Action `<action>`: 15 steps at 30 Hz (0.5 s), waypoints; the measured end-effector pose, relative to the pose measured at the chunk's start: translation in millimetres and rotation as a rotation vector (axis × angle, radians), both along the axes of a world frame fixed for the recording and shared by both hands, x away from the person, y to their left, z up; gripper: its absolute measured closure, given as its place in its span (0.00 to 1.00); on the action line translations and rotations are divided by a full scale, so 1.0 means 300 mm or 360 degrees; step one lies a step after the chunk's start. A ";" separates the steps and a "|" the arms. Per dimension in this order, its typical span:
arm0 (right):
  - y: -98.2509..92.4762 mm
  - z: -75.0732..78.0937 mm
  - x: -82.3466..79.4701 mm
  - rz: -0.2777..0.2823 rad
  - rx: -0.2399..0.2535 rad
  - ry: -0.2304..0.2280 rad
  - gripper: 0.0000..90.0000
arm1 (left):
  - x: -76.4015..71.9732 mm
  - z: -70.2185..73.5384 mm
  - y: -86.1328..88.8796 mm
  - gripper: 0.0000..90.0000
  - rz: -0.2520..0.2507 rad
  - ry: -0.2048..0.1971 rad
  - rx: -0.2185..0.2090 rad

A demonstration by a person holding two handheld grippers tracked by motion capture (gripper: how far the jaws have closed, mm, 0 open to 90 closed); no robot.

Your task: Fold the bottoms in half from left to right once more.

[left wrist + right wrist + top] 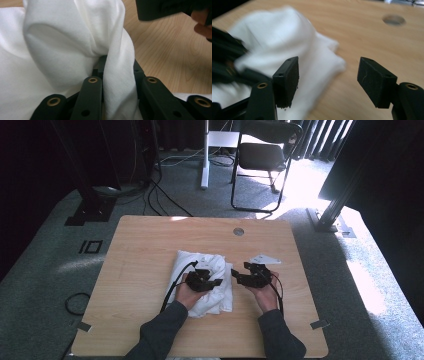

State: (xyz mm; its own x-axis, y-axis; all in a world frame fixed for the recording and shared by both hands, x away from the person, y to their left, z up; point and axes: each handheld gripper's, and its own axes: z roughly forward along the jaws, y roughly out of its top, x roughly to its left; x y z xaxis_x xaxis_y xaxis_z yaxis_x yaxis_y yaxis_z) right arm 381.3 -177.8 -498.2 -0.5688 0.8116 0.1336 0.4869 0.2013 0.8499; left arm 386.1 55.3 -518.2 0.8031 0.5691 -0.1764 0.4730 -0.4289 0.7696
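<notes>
On the wooden tabletop point(150, 270), a crumpled white cloth point(202, 282) is pinched by the left gripper point(204, 280); the right gripper point(248, 276) is held released, folding barely begun.

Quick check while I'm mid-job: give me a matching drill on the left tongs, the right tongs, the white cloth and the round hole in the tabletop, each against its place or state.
Things:
1. left tongs
2. right tongs
3. white cloth
4. round hole

Place or state:
A. open, nothing between the pads, beside the cloth
B. near the far edge of the table, apart from the cloth
C. bunched up near the middle of the table
D. pinching a fold of cloth

Pairs: 1-D, 2-A, 3-C, 4-B
</notes>
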 end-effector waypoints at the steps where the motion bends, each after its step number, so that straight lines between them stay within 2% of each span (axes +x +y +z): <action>1: 0.014 0.014 0.004 0.0013 0.0010 -0.0010 0.37 | -0.003 0.003 0.000 0.82 -0.0002 -0.0006 -0.0010; 3: 0.054 0.048 0.018 0.0042 0.0037 -0.0040 0.37 | -0.009 0.012 0.003 0.72 -0.0019 -0.0022 -0.0030; 5: 0.094 0.075 0.035 0.0082 0.0086 -0.0051 0.37 | -0.016 0.025 0.010 0.67 -0.0027 -0.0039 -0.0048; 7: 0.134 0.080 0.063 0.0100 0.0035 -0.0035 0.41 | -0.031 0.048 0.023 0.62 -0.0031 -0.0060 -0.0079; 8: 0.148 0.071 0.082 0.0085 0.0002 -0.0009 0.44 | -0.041 0.063 0.032 0.62 -0.0036 -0.0074 -0.0085; 9: 0.148 0.071 0.082 0.0085 0.0002 -0.0009 0.44 | -0.041 0.063 0.032 0.60 -0.0036 -0.0074 -0.0085; 10: 0.156 0.038 0.124 0.0029 0.0010 0.0082 0.47 | -0.063 0.099 0.055 0.58 -0.0035 -0.0113 -0.0119; 11: 0.154 0.027 0.134 0.0015 0.0035 0.0112 0.48 | -0.072 0.118 0.073 0.58 -0.0039 -0.0130 -0.0140; 13: 0.148 0.003 0.144 -0.0002 0.0047 0.0145 0.48 | -0.084 0.158 0.121 0.57 -0.0029 -0.0162 -0.0229; 14: 0.147 -0.005 0.143 -0.0008 0.0024 0.0148 0.48 | -0.088 0.180 0.151 0.57 -0.0015 -0.0182 -0.0265; 15: 0.147 -0.005 0.143 -0.0008 0.0024 0.0148 0.48 | -0.088 0.180 0.151 0.57 -0.0015 -0.0182 -0.0265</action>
State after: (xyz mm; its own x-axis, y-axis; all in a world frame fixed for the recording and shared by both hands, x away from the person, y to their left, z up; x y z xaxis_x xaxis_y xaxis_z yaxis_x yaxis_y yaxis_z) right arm 424.1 -133.7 -499.8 -0.5492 0.8120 0.1978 0.5649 0.1862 0.8039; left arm 359.7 100.6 -464.2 0.8284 0.5322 -0.1748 0.3749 -0.2949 0.8789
